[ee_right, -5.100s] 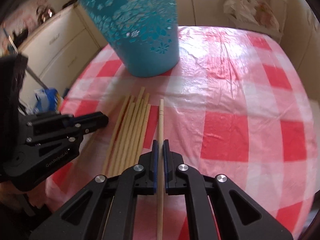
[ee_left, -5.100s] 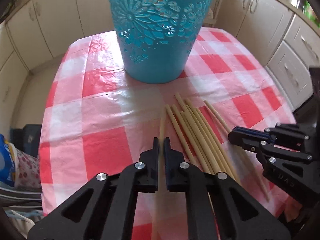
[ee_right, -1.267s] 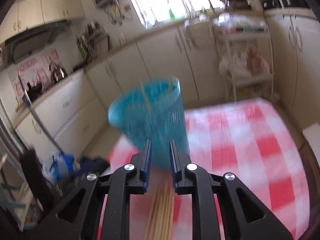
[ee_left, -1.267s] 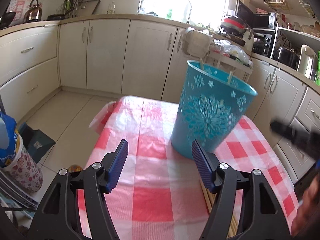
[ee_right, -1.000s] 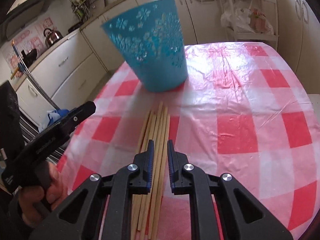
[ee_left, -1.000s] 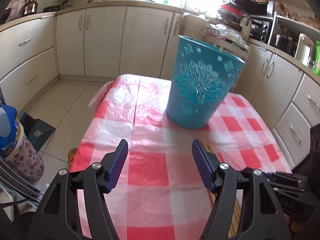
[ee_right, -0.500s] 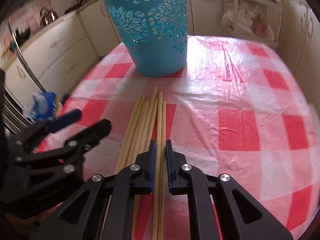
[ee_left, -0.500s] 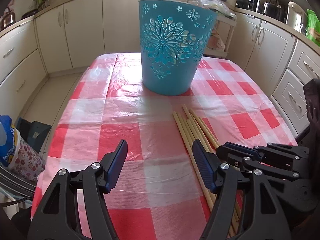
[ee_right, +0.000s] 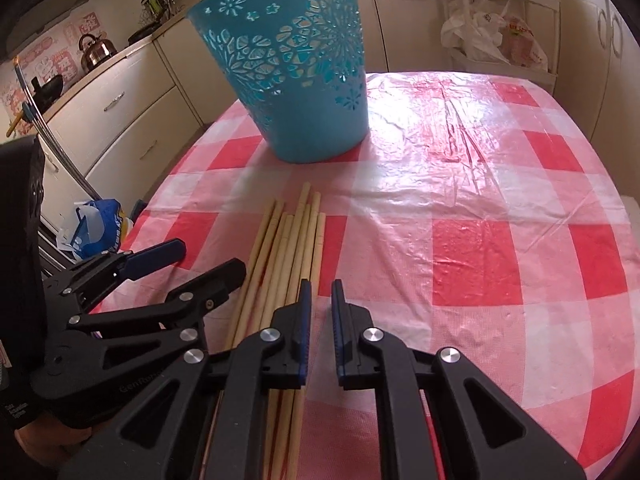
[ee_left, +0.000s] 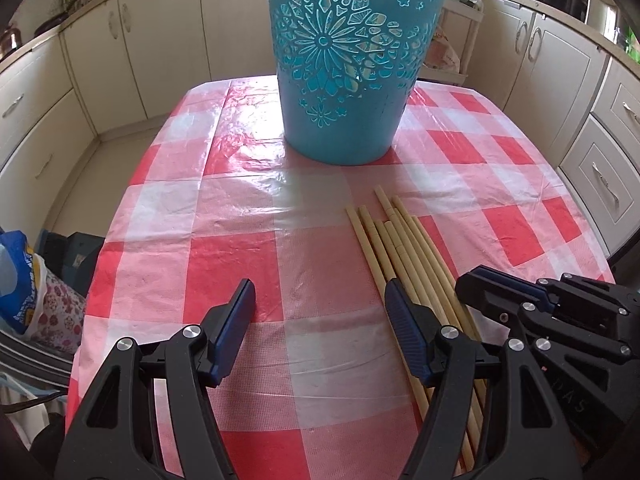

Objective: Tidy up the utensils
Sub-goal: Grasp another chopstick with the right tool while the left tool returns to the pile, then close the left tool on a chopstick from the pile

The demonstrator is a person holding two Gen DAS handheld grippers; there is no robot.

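Checked tablecloth (ee_left: 224,264) holds chopsticks (ee_right: 296,240) near a blue basket (ee_left: 344,60). Left gripper (ee_left: 320,312), wide apart, should straddle one stick. Right gripper (ee_right: 320,300) is nearly together, holding nothing.

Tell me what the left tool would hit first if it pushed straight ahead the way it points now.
Most likely the bare checked tablecloth. The left tool is open and angled down at the cloth, with the chopsticks just beside its right finger and the blue basket farther beyond. Depth is hard to judge.

Glossy plastic tablecloth (ee_left: 240,184), matt wooden chopsticks (ee_right: 296,240)
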